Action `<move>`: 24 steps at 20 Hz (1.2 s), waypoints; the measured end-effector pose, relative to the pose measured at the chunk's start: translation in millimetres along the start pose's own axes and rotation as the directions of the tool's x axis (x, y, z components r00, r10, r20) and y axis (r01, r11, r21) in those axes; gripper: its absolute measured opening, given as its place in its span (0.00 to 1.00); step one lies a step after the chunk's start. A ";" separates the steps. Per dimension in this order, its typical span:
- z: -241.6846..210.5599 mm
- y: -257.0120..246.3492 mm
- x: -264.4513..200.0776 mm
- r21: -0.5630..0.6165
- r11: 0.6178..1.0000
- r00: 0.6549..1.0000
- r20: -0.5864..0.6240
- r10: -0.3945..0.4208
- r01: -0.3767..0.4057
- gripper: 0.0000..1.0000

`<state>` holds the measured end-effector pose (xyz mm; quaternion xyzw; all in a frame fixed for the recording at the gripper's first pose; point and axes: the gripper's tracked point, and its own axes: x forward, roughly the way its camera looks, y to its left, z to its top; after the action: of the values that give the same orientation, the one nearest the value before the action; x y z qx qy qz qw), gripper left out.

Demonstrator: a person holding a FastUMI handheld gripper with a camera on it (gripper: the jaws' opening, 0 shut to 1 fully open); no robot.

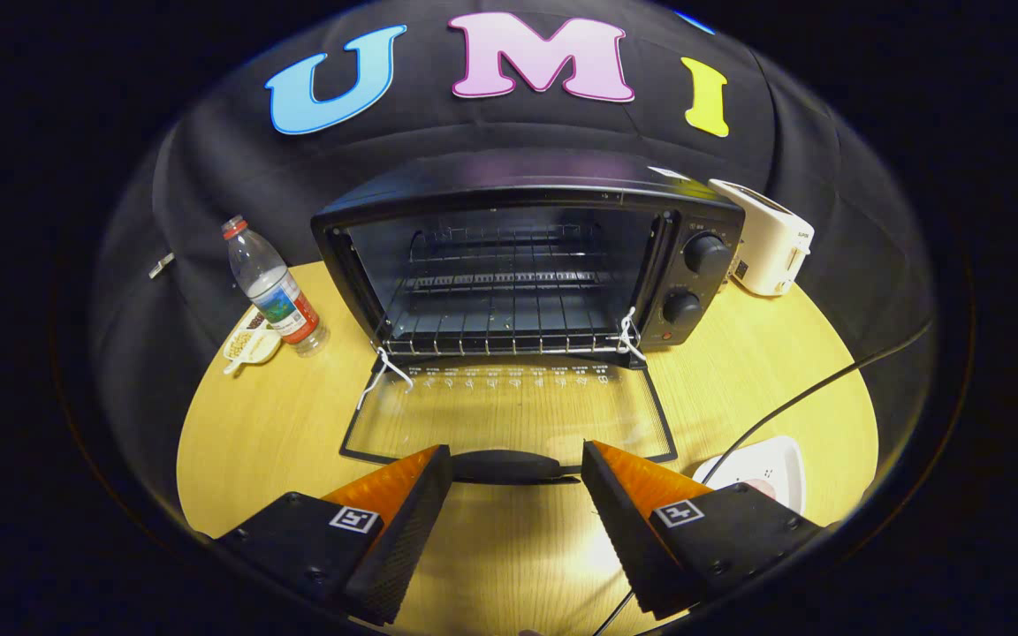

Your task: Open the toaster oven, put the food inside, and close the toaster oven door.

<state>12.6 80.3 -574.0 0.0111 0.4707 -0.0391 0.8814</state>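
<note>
Two fingers of the gripper (pixel 516 459) stand spread apart over a wooden table (pixel 253 442), pinching nothing, with the dark handle (pixel 509 465) of the oven door showing in the gap between their tips. Beyond them sits the black oven (pixel 703 221), its glass door (pixel 509 411) dropped flat onto the table and its wire rack (pixel 496 322) bare inside. White ties (pixel 628 336) hang at both hinge corners of the oven. Two knobs (pixel 706 253) sit on the oven's right panel. Left of the oven stands a clear plastic bottle (pixel 275 291) with a red cap, leaning over a small pale packet (pixel 253 343). Right of the oven and slightly behind it stands a white toaster (pixel 770 238). A white plate (pixel 770 468) lies near the oven door's right corner, partly hidden behind the right finger; whether it carries the food cannot be told. A black cable (pixel 818 384) runs across the table over the plate.
</note>
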 end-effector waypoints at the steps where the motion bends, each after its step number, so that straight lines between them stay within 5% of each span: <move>1: 4.1 -0.9 -1.7 0.006 1.000 1.000 0.009 0.009 -0.009 0.97; 9: 70.7 -59.5 -30.5 0.073 0.988 0.982 0.145 0.124 -0.136 0.97; 12: 78.4 -141.1 -45.9 0.058 0.996 0.985 0.162 0.060 -0.070 0.97; 17: 43.6 -274.7 -64.6 0.138 0.988 0.992 0.088 -0.087 0.074 0.98; 24: -50.7 -328.3 -51.9 0.137 0.990 0.985 -0.173 -0.019 0.043 0.93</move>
<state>-84.2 -240.9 -553.5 0.0688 0.5407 -0.0849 0.8341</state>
